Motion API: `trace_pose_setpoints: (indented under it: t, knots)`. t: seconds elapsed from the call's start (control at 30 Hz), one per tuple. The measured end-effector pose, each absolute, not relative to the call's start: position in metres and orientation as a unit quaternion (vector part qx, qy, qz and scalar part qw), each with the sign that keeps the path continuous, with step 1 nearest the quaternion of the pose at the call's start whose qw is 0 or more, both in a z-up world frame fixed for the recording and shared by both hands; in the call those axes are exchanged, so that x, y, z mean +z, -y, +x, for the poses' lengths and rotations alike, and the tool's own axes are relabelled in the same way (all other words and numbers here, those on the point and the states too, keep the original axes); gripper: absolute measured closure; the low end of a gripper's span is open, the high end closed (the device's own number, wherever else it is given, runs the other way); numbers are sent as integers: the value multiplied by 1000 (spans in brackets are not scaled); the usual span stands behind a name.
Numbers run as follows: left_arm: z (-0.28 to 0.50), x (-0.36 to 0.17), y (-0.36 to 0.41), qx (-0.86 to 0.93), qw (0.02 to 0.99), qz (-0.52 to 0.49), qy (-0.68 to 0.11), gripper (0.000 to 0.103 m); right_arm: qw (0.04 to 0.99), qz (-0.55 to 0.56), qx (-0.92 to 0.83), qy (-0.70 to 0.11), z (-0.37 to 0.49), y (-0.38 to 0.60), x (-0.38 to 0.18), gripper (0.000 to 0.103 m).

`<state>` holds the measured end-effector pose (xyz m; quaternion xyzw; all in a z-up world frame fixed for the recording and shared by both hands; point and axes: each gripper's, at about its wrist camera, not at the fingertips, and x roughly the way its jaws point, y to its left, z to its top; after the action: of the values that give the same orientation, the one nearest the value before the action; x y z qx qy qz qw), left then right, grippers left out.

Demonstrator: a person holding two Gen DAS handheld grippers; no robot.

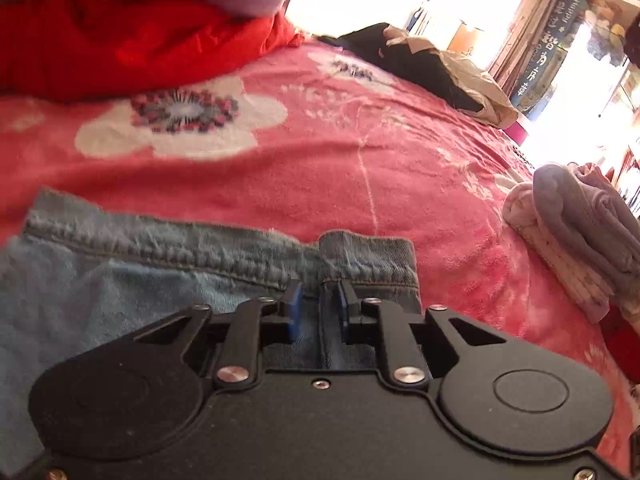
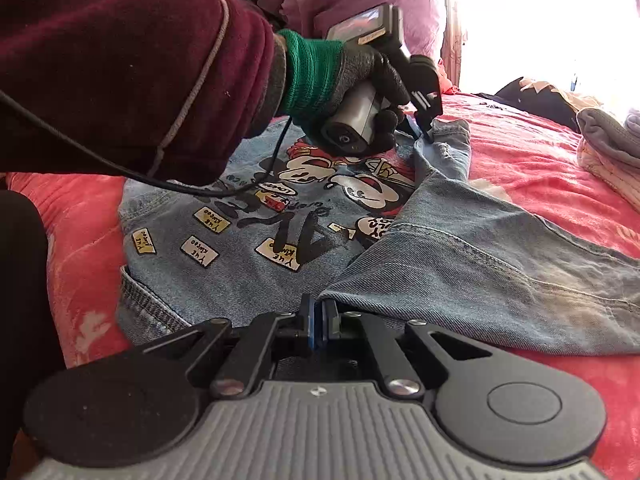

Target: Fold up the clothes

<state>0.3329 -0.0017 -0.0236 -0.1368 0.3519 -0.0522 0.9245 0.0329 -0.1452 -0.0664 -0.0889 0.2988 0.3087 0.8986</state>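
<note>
A light-blue denim jacket (image 2: pixel 240 248) with cartoon prints lies flat on the pink blanket (image 2: pixel 540 160), one sleeve (image 2: pixel 480 248) folded across it. My right gripper (image 2: pixel 318 316) is shut on the near edge of that folded sleeve. A gloved hand (image 2: pixel 360 80) holds my left gripper (image 2: pixel 422 130) at the far end, over the sleeve's cuff (image 2: pixel 448 140). In the left wrist view the cuff (image 1: pixel 368 256) and a denim seam sit between the blue pads (image 1: pixel 295 312) of the left gripper (image 1: pixel 320 300), and a gap shows on each side, so it stands slightly open.
Folded grey and pale clothes (image 1: pixel 580 232) are stacked at the blanket's right edge. A red cloth (image 1: pixel 120 32) is heaped at the far left, and a dark garment (image 1: pixel 420 64) lies at the back. A maroon sleeve (image 2: pixel 120 60) and a black cable (image 2: pixel 180 188) hang over the jacket.
</note>
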Motion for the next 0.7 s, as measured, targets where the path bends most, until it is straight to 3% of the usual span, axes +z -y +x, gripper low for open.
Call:
trace_pose_setpoints:
  t: [0.17,0.33,0.43,0.6,0.7]
  knots:
    - [315,-8,36,-96,945,-38,-310,85,898,-91,315,-294,31,143,-69,87]
    - [347,-27,42,-80,934,-50,-346,85,898,-87,314,-295,30,142,-70,84]
    - [368,-45,51,-96,922,-4,-374,85,898,-84,316,-295,30,141,-71,81]
    - [366,-27,52,-103,918,34,-380,85,895,-77,322,-300,36,141,-74,77]
    - [323,-5,44,-103,934,35,-340,73,895,-77,324,-296,33,142,-70,77]
